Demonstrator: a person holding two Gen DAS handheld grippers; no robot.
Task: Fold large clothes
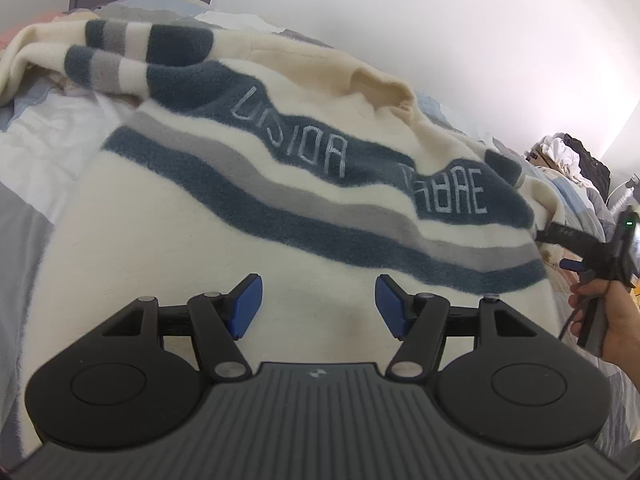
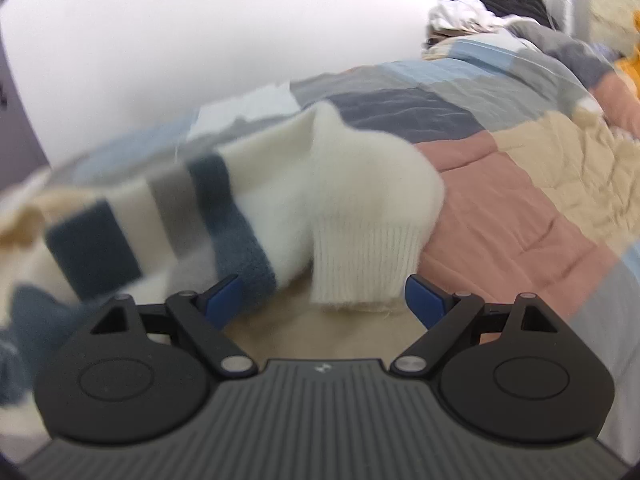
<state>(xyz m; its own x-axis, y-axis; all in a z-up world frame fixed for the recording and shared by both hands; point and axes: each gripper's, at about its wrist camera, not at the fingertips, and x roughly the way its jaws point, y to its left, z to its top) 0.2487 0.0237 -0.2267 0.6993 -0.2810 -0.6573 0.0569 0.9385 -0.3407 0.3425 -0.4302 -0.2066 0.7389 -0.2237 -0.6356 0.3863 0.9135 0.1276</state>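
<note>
The left gripper point(image 1: 318, 306) hovers released over the cream striped sweater point(image 1: 248, 184). The right gripper point(image 2: 326, 300) gapes wide around its ribbed cuff point(image 2: 362, 264), pads not pressing.

sweater point(image 1: 280, 184) spread on quilt point(image 2: 520, 208) | left gripper point(image 1: 319, 306) over its lower body | right gripper point(image 2: 324, 300) at its right edge, just before cuff point(image 2: 360, 268) | clothes pile point(image 2: 480, 8) behind, far end
</note>
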